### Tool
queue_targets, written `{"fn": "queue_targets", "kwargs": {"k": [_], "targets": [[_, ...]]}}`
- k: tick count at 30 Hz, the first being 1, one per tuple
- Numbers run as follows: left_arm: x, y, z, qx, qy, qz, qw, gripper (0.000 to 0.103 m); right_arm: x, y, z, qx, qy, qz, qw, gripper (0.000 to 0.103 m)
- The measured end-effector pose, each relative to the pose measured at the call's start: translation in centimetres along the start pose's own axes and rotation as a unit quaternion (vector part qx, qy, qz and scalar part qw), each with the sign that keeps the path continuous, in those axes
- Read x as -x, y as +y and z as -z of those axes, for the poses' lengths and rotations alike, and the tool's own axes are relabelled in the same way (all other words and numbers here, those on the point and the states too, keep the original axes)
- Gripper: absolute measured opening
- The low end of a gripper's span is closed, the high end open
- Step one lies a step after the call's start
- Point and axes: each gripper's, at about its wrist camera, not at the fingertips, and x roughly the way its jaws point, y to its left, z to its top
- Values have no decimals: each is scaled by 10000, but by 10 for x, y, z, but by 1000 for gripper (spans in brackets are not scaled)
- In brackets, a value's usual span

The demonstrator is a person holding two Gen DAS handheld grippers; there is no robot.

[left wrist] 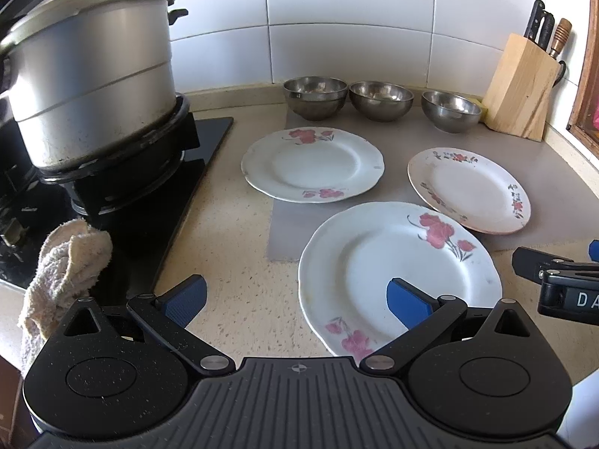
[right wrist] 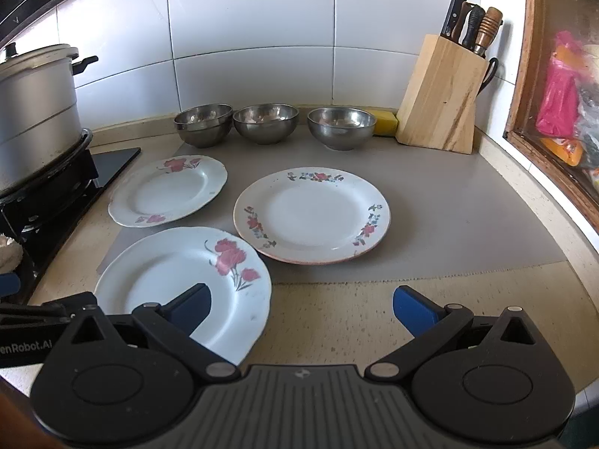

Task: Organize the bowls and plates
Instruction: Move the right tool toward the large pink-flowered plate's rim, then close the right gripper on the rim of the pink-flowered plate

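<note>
Where the speckled beige stone counter [left wrist: 239, 262] meets the lens, left gripper [left wrist: 295, 301] spread wide, blue ribbed pads [left wrist: 185, 299] holding nothing; right gripper [right wrist: 301, 308] likewise wide apart and empty. Nearest, large white glazed plate with big pink flowers [left wrist: 374, 269], scalloped rim, half on the thin grey mat [right wrist: 449, 217] and half on bare counter; under the left gripper's right finger, under the right gripper's left finger, touched by neither as far as can be told. Just beyond, round white plate with a pink edge and small floral sprigs [right wrist: 310, 213], flat on the mat, its rim appearing to overlap the large plate's far edge. Left of that, smaller white scalloped plate with pink blooms [left wrist: 312, 164], apart from the others. Further back, three dull steel bowls in a row by the white tiled wall [right wrist: 254, 37]: left bowl [right wrist: 204, 123], seemingly two nested, middle bowl [right wrist: 266, 122], right bowl [right wrist: 341, 127]. Alongside, yellow sponge [right wrist: 385, 121] and pale wooden knife block [right wrist: 440, 97]. Far left, crumpled beige terry cloth [left wrist: 63, 262], black glass hob [left wrist: 179, 172], tall aluminium lidded pot [left wrist: 93, 75].
</note>
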Motion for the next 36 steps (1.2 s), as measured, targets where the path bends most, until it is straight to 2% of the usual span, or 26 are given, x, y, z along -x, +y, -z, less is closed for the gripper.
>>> {"fn": "queue_targets", "kwargs": {"k": [13,28,34,36], "targets": [[-20,-15,-2,-52,222,60,9997,98,-25,-8,-1,-49,326,-348,9989,90],[-42,-17,-2,-41,443,168,9989,98,-47,-12,-3,-80,674,-556,9961,89],[-50,-17,-1,-43,547,243,9982,96,-57,-12,-4,-87,823,-650,9944,83],[-53,-16,0,-32,587,308,9978,95,-60,-12,-3,-112,899,-713,9933,76]]}}
